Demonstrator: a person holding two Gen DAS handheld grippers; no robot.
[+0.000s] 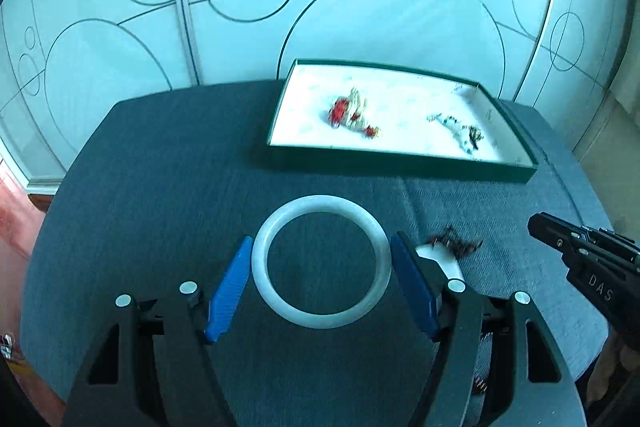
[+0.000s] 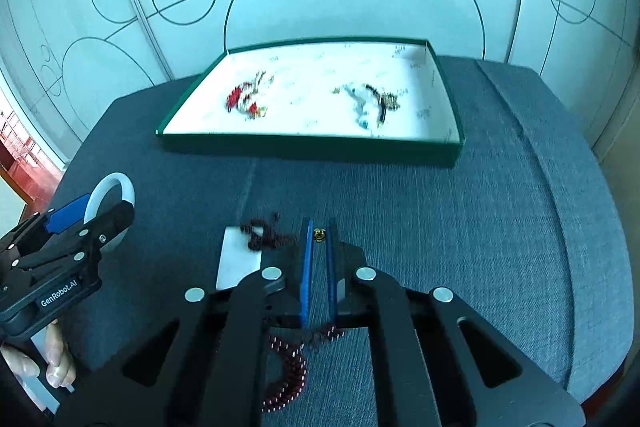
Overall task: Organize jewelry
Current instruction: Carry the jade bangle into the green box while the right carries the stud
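Note:
A white bangle (image 1: 322,261) lies between the blue pads of my left gripper (image 1: 322,255), whose jaws touch its sides; it also shows in the right wrist view (image 2: 105,197). My right gripper (image 2: 319,227) is nearly shut on a dark red bead strand (image 2: 266,237) with a small gold bead (image 2: 319,235) between the tips; more beads (image 2: 286,375) hang below the jaws. A green tray with white lining (image 1: 400,163) at the back holds a red-and-cream piece (image 1: 352,111) and a white-and-black piece (image 1: 460,129).
Everything rests on a dark blue-grey fabric surface (image 2: 440,227). A white card (image 2: 238,261) lies under the dark beads. Glass panels with circle patterns stand behind. The right gripper shows at the right edge of the left wrist view (image 1: 584,259).

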